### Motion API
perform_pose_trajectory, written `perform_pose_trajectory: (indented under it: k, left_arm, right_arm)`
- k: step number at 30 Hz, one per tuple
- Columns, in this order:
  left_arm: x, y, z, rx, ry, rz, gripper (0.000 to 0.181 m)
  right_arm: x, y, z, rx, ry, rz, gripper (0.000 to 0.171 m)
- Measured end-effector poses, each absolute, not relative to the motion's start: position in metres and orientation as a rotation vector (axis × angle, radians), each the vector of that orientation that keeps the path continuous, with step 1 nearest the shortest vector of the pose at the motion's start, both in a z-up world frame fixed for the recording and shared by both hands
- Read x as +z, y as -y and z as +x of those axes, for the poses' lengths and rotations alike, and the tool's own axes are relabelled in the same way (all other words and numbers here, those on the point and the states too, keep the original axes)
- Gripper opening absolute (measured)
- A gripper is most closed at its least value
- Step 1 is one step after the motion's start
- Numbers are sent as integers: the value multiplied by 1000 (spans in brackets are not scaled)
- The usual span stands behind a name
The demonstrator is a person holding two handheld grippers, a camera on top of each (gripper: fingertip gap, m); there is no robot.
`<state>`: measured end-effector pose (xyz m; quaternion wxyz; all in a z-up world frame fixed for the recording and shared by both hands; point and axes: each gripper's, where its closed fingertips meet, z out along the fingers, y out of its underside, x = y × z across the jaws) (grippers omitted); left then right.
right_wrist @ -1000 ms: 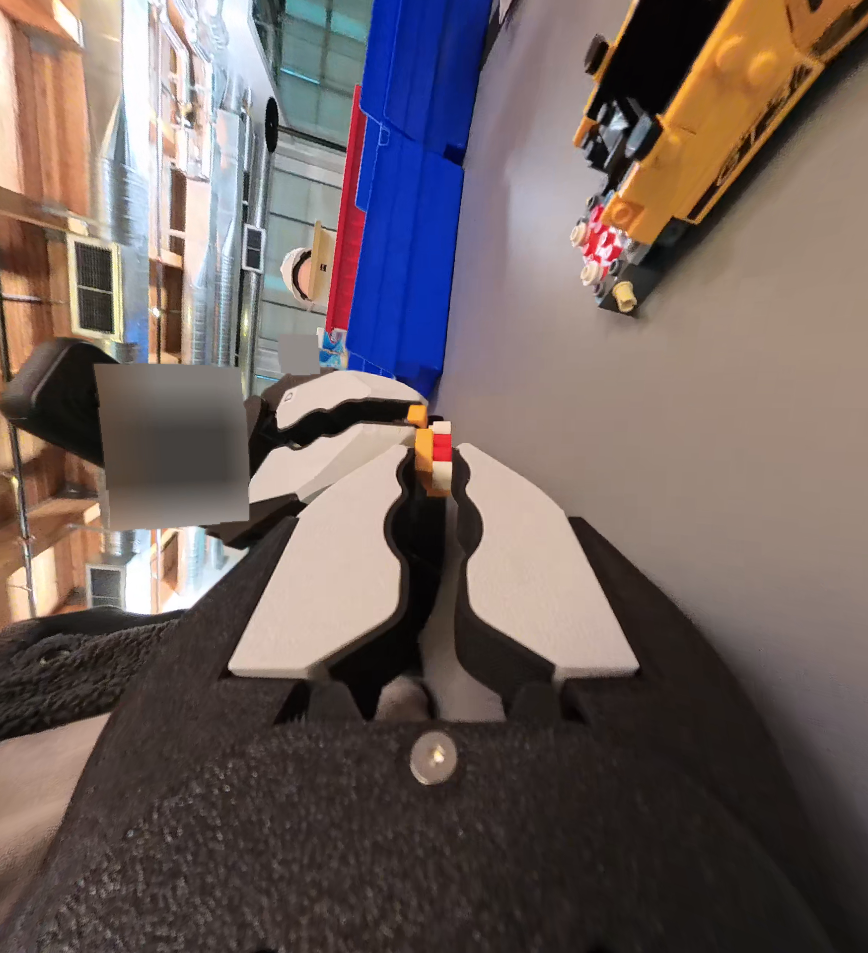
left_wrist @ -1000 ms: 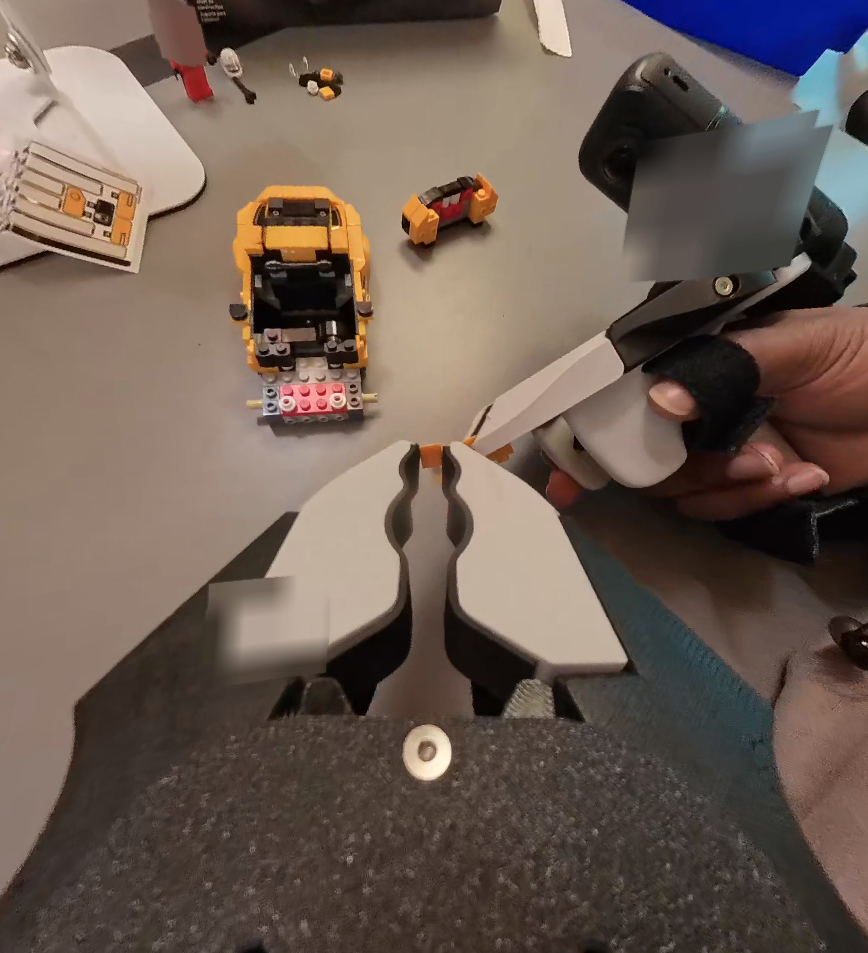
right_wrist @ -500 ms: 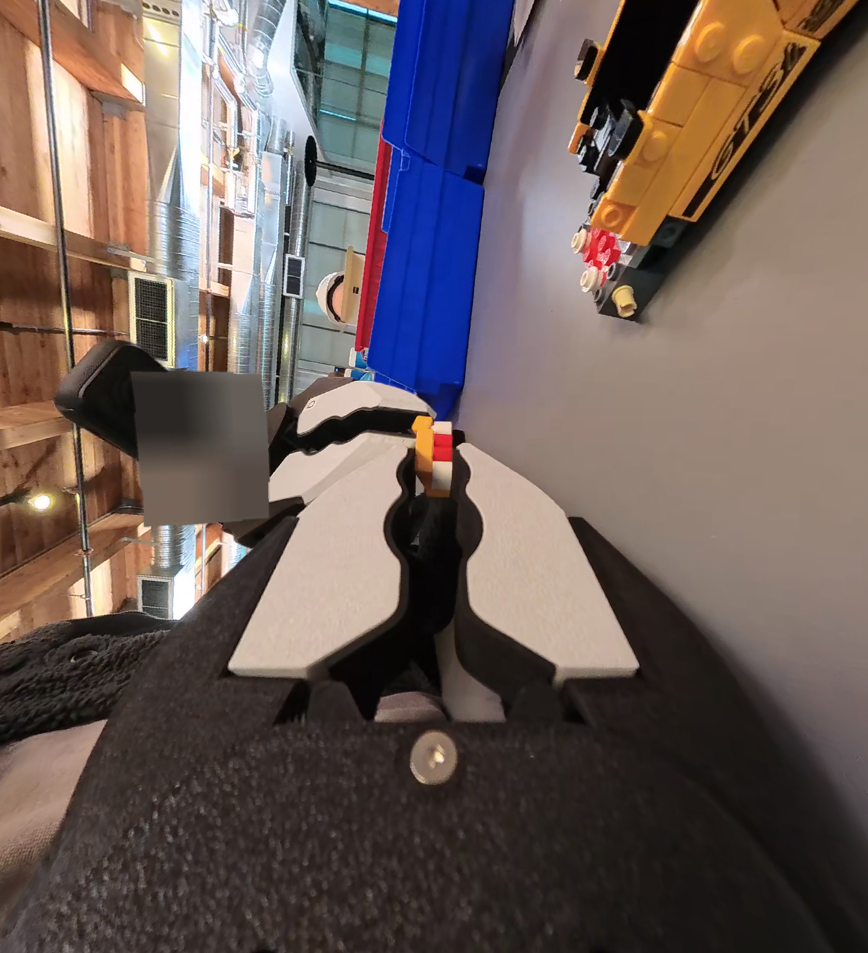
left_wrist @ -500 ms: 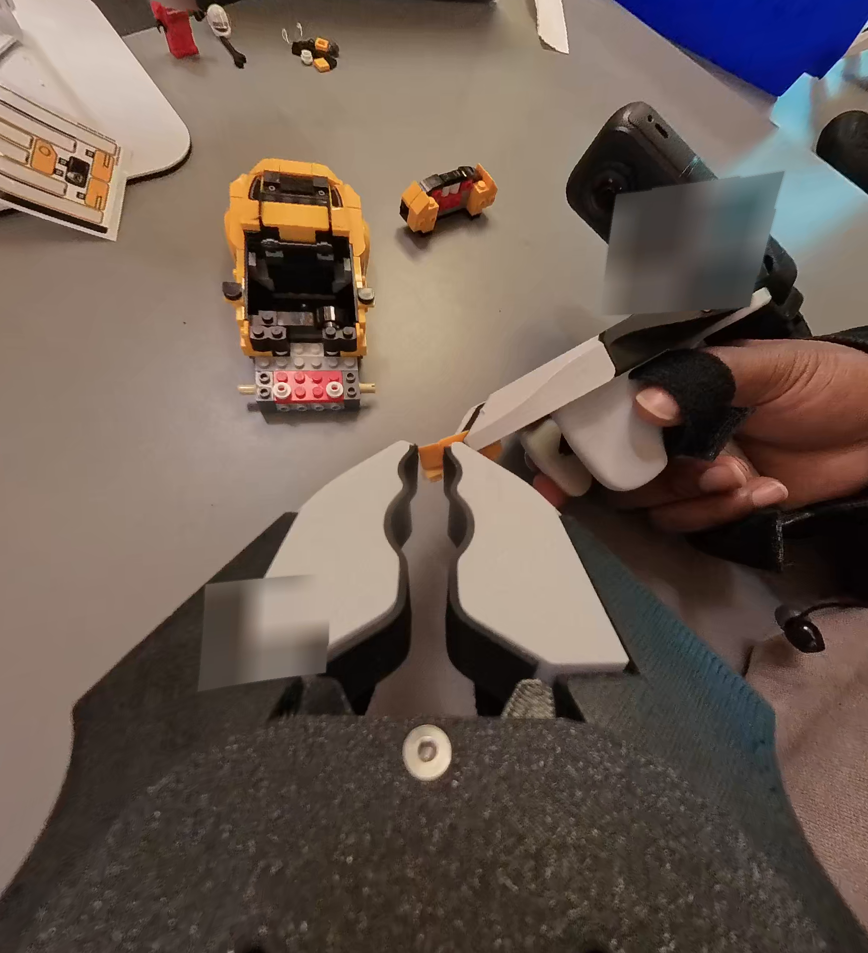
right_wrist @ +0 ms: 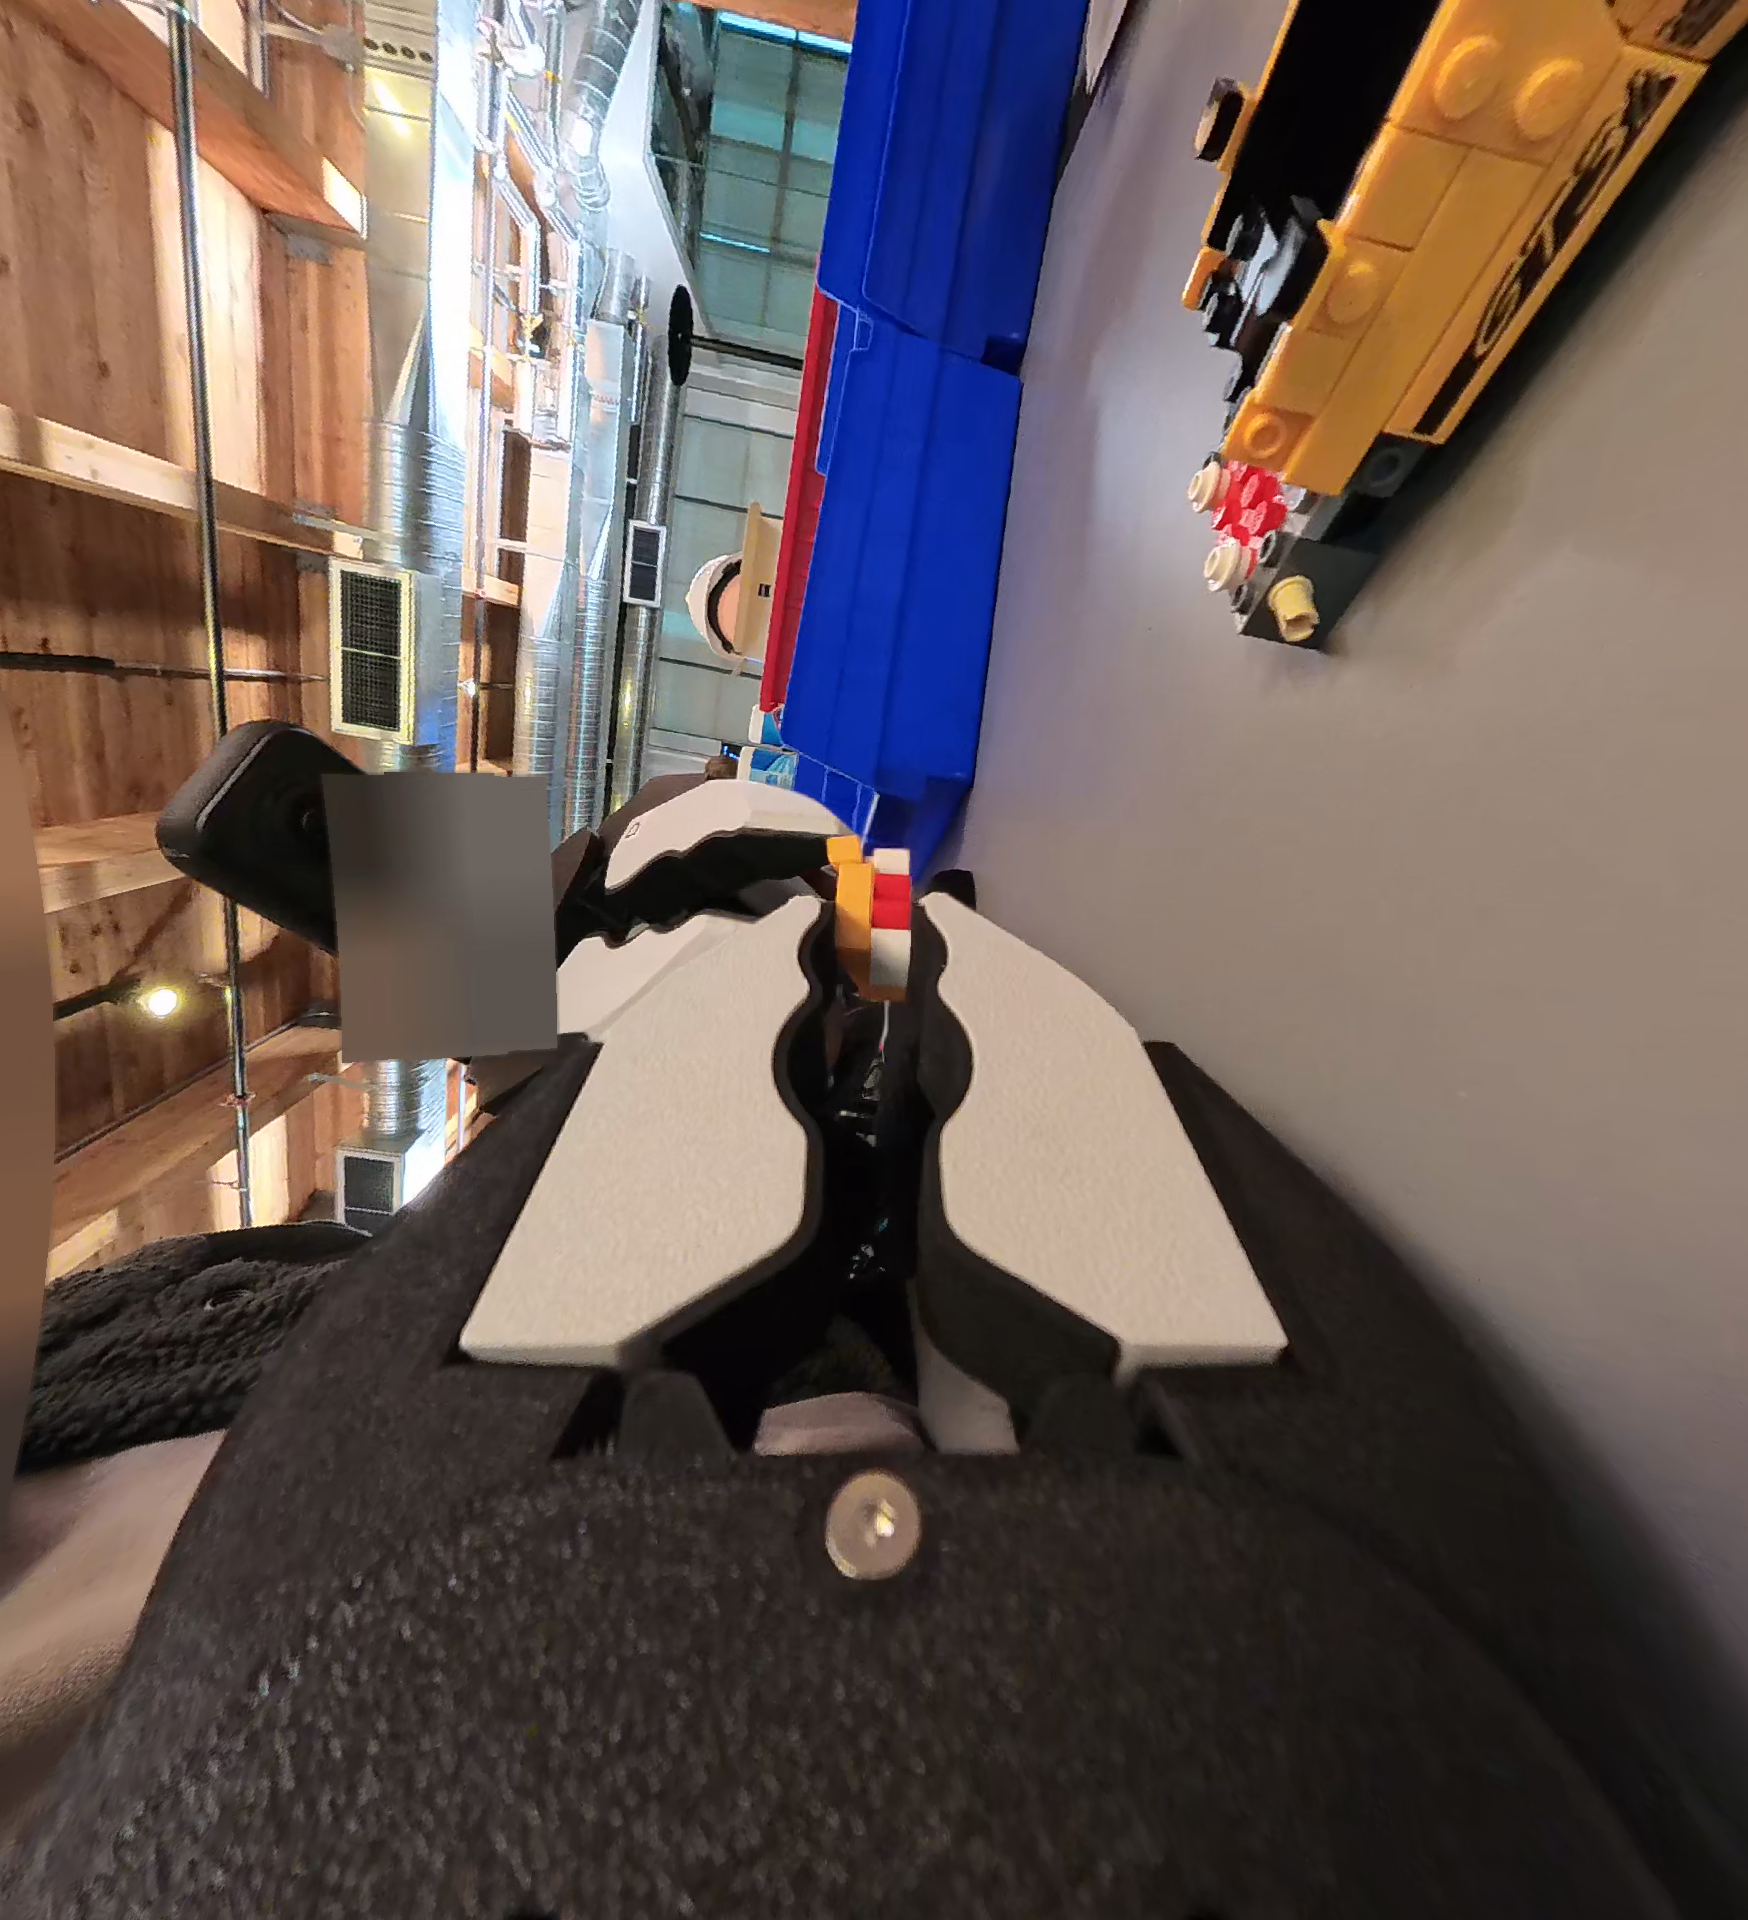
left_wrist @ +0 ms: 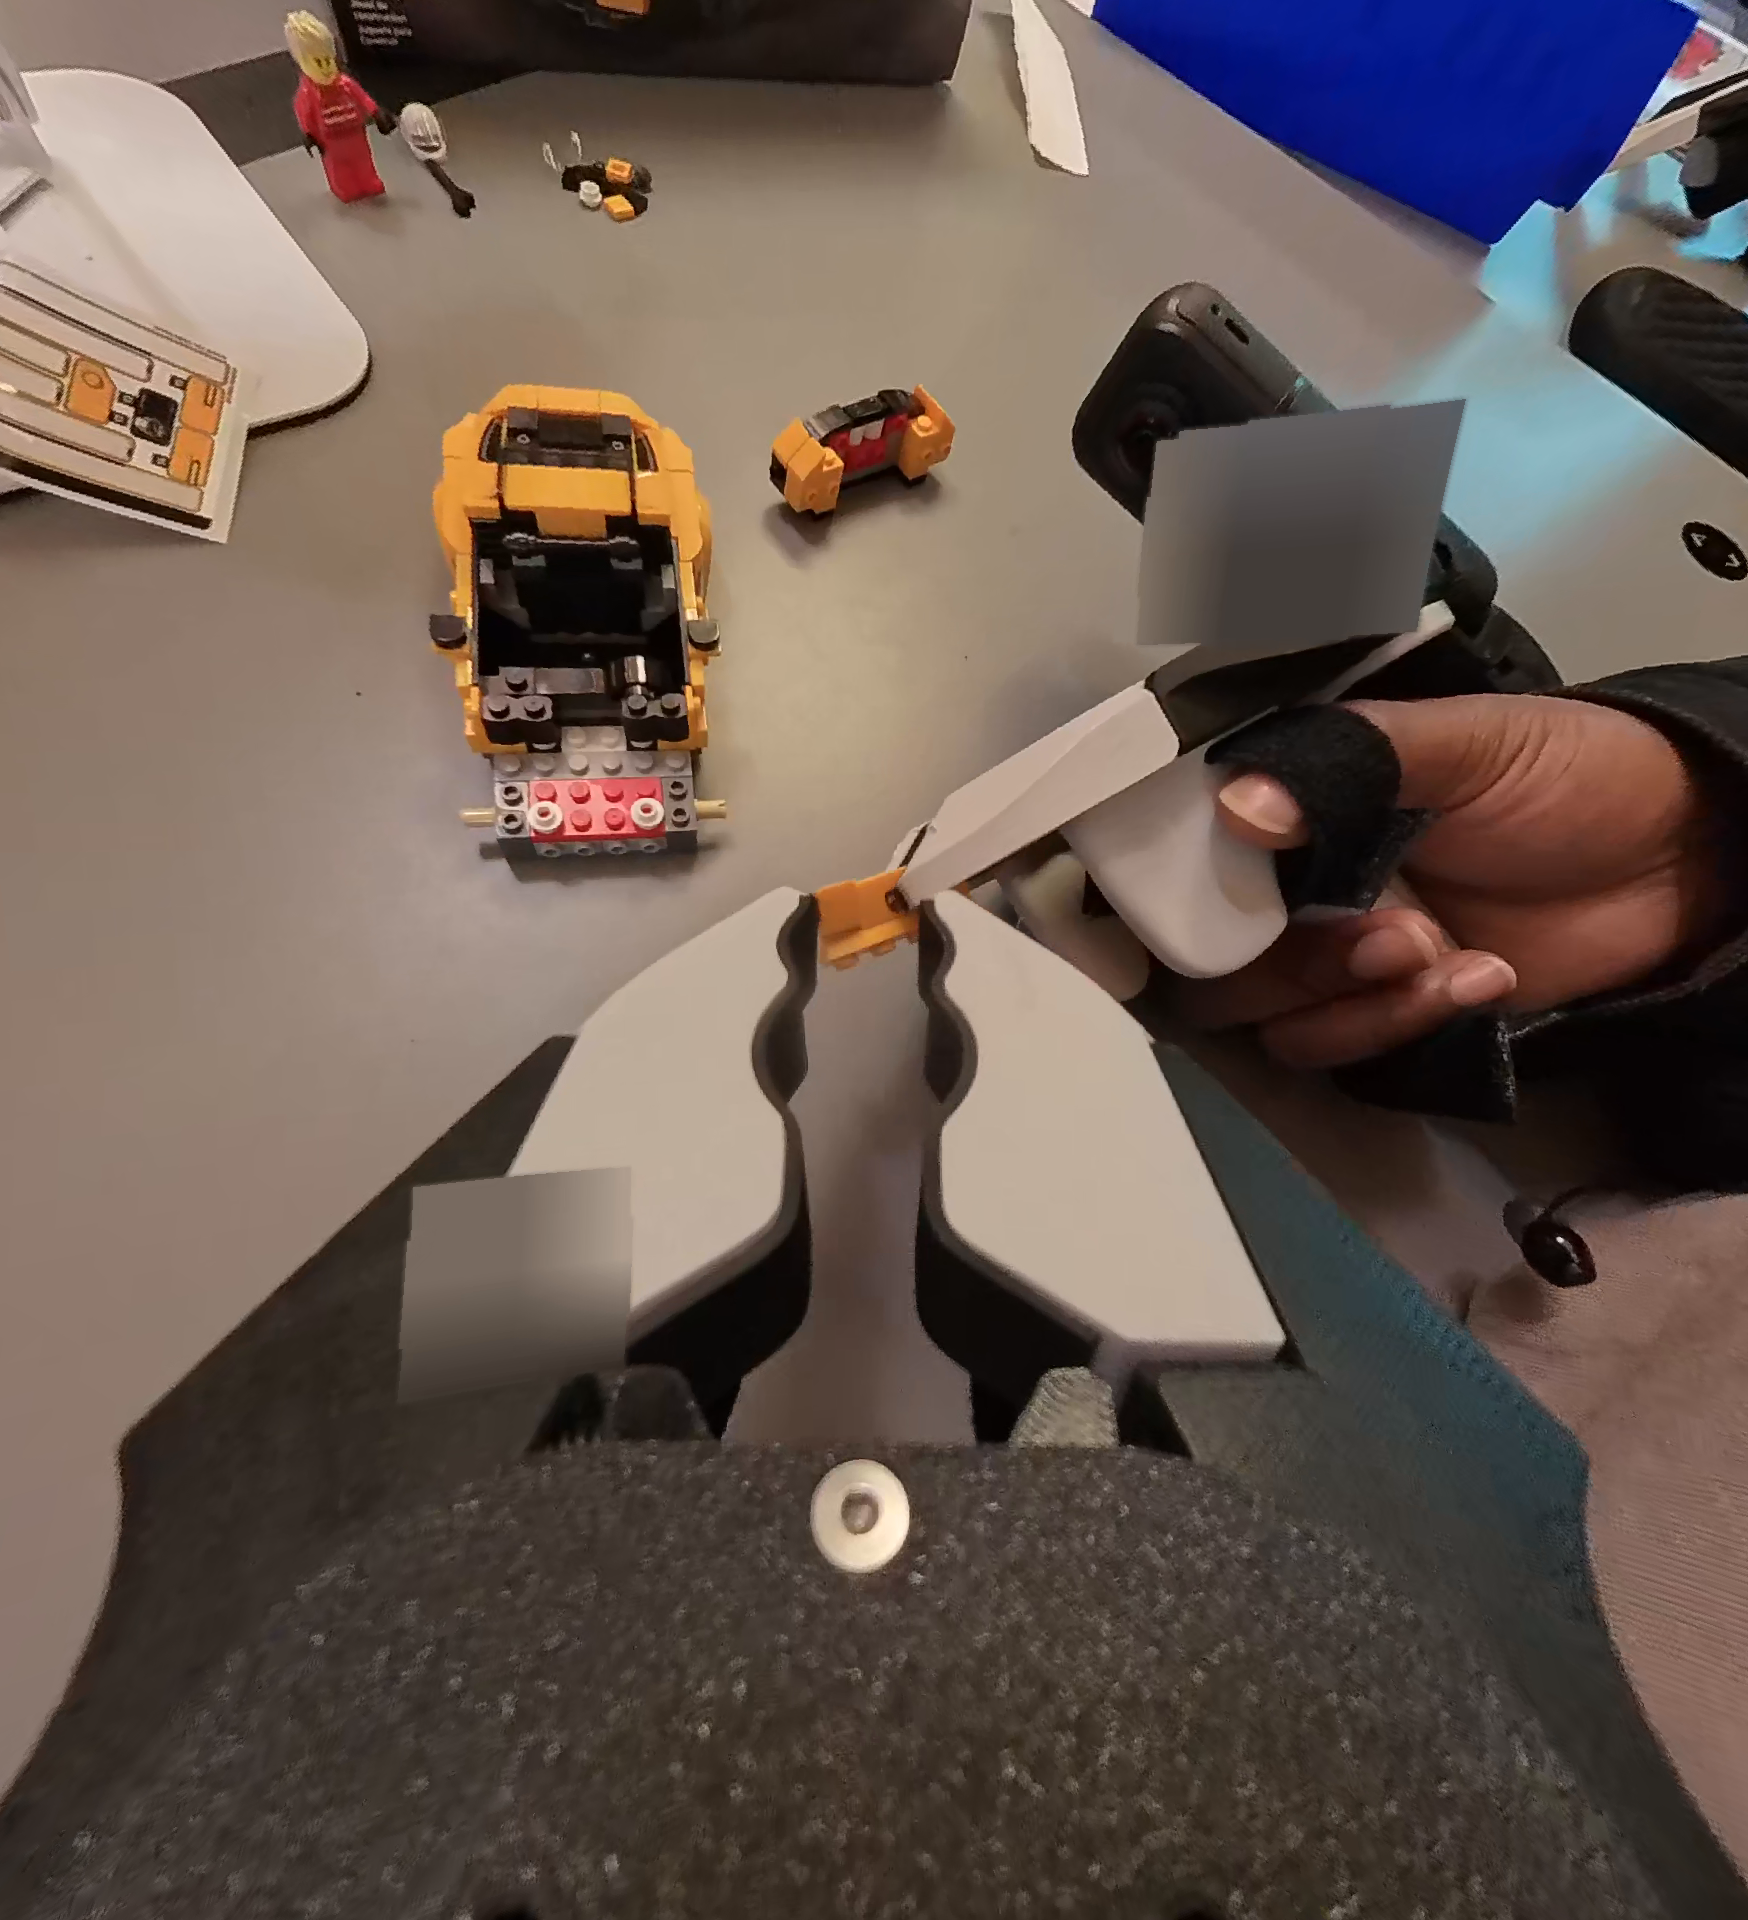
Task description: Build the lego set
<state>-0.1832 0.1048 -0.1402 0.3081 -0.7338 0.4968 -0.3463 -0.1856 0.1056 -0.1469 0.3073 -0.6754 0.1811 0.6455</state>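
Small orange brick piece (left_wrist: pixel 862 914) held in mid-air between both tools, near of the orange car (left_wrist: pixel 574 623).
Light, rigid, slick, pops apart easily; grip flat sides. Right tool (right_wrist: pixel 875 925) clamped on it; left tool (left_wrist: pixel 862 920) slightly parted around it, contact unclear. Its red-white part (right_wrist: pixel 891 914) is hidden from the left view; car cut off in the right.

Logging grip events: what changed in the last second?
The left tool opened wider around the orange piece, now apparently held only by the right tool. The yellow car and small orange-black assembly stayed put.
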Motion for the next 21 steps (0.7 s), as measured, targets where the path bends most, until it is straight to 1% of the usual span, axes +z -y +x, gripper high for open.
perform_pose_trajectory:
  k: [1, 5, 7, 11, 16, 21]
  left_arm:
    - [-139, -105, -184, -919, -1309, -1936, 18]
    - [-130, -104, -187, -965, -1285, -1930, 18]
    - [-127, -102, -188, -1006, -1295, -1926, 15]
    - [-131, -109, -196, -1022, -1287, -1942, 14]
    - [-157, -134, -205, -926, -1362, -2016, 13]
    - [-192, -164, -200, -708, -1483, -2052, 17]
  right_arm:
    - [-146, -105, -186, 1711, -477, -1783, 13]
    - [-143, -104, -188, 1735, -453, -1766, 13]
    - [-141, -103, -189, 1735, -430, -1759, 13]
    - [-141, -101, -189, 1733, -420, -1778, 13]
    - [-135, -97, -180, 1656, -361, -1809, 13]
    - [-132, -101, -159, 1595, -381, -1780, 13]
